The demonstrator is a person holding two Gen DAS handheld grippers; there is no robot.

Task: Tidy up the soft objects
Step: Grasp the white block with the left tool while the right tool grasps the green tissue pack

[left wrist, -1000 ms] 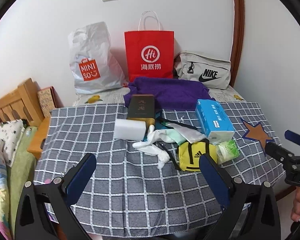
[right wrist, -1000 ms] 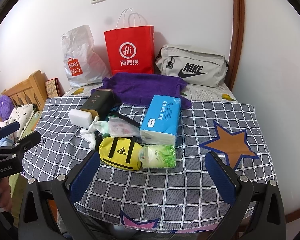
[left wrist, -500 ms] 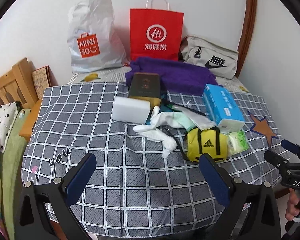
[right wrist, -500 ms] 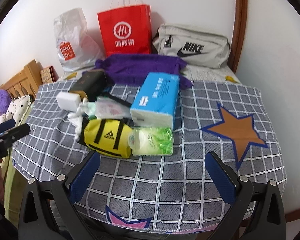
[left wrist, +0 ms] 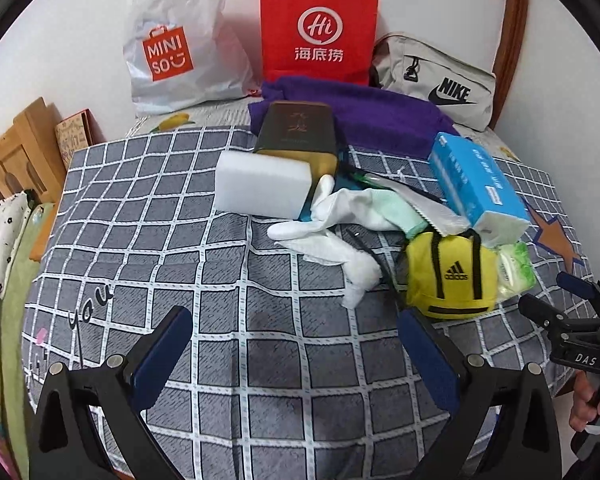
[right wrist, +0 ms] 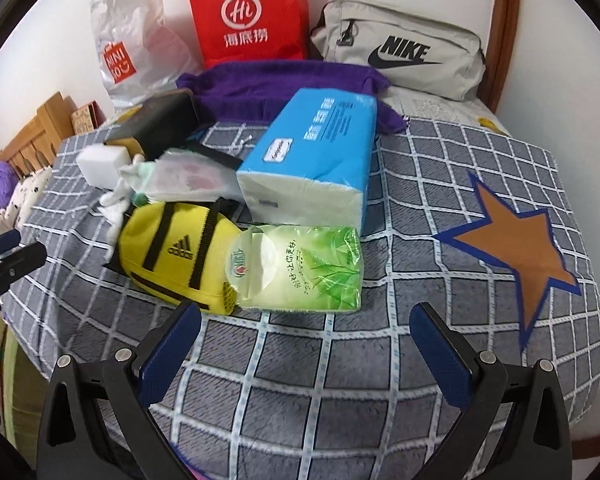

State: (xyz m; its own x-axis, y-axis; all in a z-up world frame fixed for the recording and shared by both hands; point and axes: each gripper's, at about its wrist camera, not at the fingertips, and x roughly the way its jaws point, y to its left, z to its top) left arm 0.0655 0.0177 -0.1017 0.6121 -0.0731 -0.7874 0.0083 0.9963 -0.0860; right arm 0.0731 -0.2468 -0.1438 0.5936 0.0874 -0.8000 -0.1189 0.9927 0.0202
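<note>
A pile of soft things lies on the grey checked blanket (left wrist: 204,264): a white sponge block (left wrist: 262,188), white gloves (left wrist: 332,236), a yellow Adidas pouch (left wrist: 450,278), a green wet-wipe pack (right wrist: 300,268), a blue tissue pack (right wrist: 312,160) and a purple towel (left wrist: 364,114). My left gripper (left wrist: 296,356) is open and empty, in front of the gloves. My right gripper (right wrist: 306,348) is open and empty, just short of the wet-wipe pack. The yellow pouch (right wrist: 176,248) lies left of the wipes.
A dark box (left wrist: 298,132) lies behind the sponge. A Miniso bag (left wrist: 180,40), a red paper bag (left wrist: 320,28) and a grey Nike bag (left wrist: 436,80) stand against the wall. A wooden headboard (left wrist: 16,156) is at the left. A brown star (right wrist: 516,240) marks the blanket's right part.
Both grippers have moved forward and down toward the pile; the objects look larger and nearer. Both stay open. Nothing on the blanket has moved.
</note>
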